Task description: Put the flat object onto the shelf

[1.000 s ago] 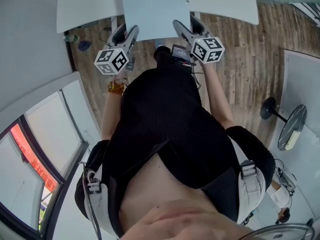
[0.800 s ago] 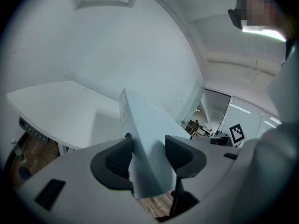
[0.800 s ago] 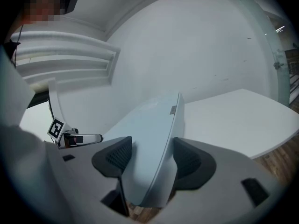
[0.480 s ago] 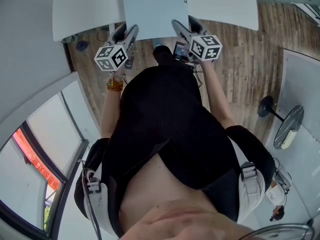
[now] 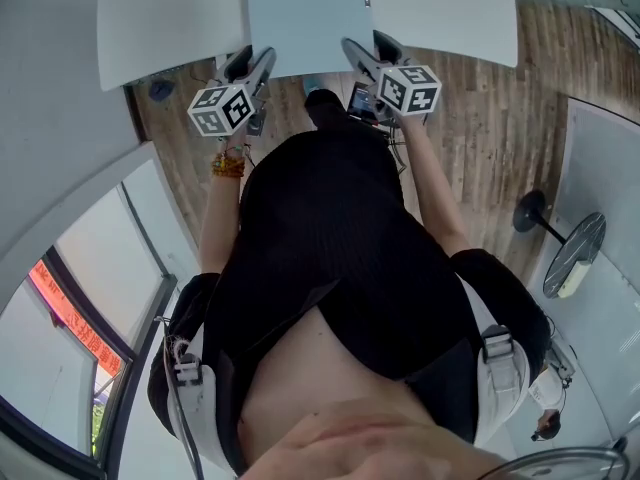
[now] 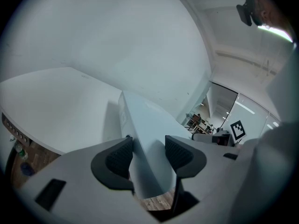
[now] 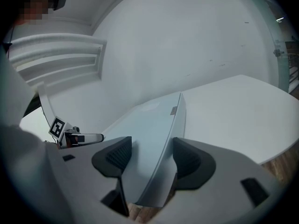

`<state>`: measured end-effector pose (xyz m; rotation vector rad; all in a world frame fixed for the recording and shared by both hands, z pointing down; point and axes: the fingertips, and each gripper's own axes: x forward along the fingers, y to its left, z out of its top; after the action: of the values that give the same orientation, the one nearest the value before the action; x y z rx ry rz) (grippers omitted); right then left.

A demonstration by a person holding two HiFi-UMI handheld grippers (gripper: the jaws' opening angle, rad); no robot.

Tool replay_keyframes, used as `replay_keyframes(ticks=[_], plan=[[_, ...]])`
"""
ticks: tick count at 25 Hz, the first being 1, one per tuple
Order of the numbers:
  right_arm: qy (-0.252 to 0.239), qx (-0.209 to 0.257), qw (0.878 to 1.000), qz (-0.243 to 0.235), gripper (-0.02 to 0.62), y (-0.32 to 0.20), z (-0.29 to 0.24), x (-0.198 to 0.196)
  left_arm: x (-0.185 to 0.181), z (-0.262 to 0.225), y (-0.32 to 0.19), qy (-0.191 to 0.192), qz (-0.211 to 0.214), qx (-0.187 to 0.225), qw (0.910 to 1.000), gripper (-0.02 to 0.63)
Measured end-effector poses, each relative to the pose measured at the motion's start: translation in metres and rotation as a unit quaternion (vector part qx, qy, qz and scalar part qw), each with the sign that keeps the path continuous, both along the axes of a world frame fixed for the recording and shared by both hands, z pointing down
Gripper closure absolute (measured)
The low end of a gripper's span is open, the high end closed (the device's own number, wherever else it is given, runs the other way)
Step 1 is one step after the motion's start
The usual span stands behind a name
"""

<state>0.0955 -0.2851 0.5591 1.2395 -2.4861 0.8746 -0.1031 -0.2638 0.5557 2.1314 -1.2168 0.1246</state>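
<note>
The flat object (image 5: 305, 18), a pale grey-white panel, has its long axis running straight away from the person, broad face up; its far end is cut off by the top edge of the head view. Its near short edge hangs over the wooden floor (image 5: 470, 118), and the rest lies over the white worktop (image 5: 160, 18); whether the panel touches that worktop cannot be made out. A small grey tag (image 7: 173, 110) sits on its right side edge. The left claw (image 5: 252, 66) is clamped on the panel's near left corner; in the left gripper view the panel (image 6: 149, 134) runs out from between the two dark pads (image 6: 119, 155), edge-on and tilted. The right claw (image 5: 372, 53) is clamped on the near right corner; in the right gripper view the panel (image 7: 149, 139) likewise passes between its pads (image 7: 187, 162). The person's black clothing hides the floor below the claws in the head view.
</note>
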Motion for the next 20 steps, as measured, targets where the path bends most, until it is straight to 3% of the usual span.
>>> replay_keyframes(ticks=[12,20], plan=[[-0.005,-0.028,1.0,-0.004,0.322,-0.027,0.023,0.011,0.012,0.019,-0.024,-0.022,0.001,-0.021,0.9995,0.387],[0.016,-0.045,0.999,-0.021,0.322,-0.056,0.044,0.009,0.011,0.034,-0.055,-0.051,0.008,-0.035,0.9981,0.39]])
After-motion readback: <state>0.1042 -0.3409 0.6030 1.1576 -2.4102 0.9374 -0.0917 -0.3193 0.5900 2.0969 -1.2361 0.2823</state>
